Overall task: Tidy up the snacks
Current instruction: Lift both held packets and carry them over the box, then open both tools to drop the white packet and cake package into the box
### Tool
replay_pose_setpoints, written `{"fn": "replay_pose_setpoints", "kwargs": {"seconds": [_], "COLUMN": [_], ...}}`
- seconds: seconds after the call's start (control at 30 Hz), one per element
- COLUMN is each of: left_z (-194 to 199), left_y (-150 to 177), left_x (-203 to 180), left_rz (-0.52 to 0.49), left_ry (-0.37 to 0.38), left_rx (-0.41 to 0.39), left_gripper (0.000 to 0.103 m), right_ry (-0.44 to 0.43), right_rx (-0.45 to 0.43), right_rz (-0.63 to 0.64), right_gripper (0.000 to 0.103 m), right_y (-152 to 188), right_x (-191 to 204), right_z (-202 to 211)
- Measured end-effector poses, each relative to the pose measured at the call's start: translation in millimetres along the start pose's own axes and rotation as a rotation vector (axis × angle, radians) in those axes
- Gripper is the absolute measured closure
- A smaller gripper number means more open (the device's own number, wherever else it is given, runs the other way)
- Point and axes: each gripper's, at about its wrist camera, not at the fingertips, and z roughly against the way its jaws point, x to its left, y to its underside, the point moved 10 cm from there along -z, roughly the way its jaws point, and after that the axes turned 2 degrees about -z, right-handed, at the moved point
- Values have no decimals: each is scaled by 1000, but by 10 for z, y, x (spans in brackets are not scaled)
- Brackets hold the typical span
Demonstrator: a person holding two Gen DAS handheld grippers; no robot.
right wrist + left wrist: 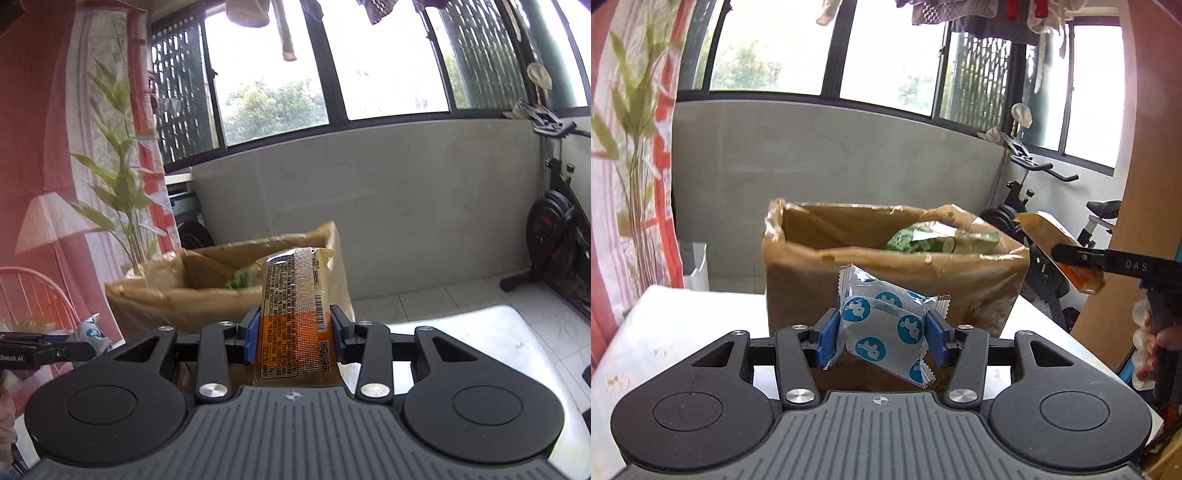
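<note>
Left gripper [882, 334] pinches the crumpled blue packet [886, 325], right gripper [293, 341] clamps the orange bar [295, 314] — either could slip short of the box [886, 280].

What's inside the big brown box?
Inside the cardboard box a green snack packet pokes up near the right side. The front wall hides the bottom, so anything lower down cannot be seen.

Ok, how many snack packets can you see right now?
3: a blue-dotted packet in the left hand-held gripper, an orange packet in the right hand-held gripper, a green packet inside the lined cardboard box. More may be hidden inside.
</note>
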Motion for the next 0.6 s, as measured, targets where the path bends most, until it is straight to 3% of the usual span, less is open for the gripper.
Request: {"fn": "replay_pose_setpoints", "kwargs": {"seconds": [0.13,0.23,0.47,0.6], "left_z": [-192,-432,-958,-1088], "left_y": [-431,-661,-801,-781], "left_x": [13,81,378,507], "left_rz": [-25,-55,70,154], "left_ry": [6,-43,-79,-87], "left_rx": [-43,-45,16,25], "left_gripper": [50,50,50,41], "right_ry": [-63,-96,-44,-33], "right_rx": [-1,29,136,158], "right_rz": [52,48,60,60], "right_gripper": [64,64,64,61], "right_y": [-311,-427,-360,-277], "right_x": [304,496,648,649], "right_z": [-442,-849,-1591,-1720]}}
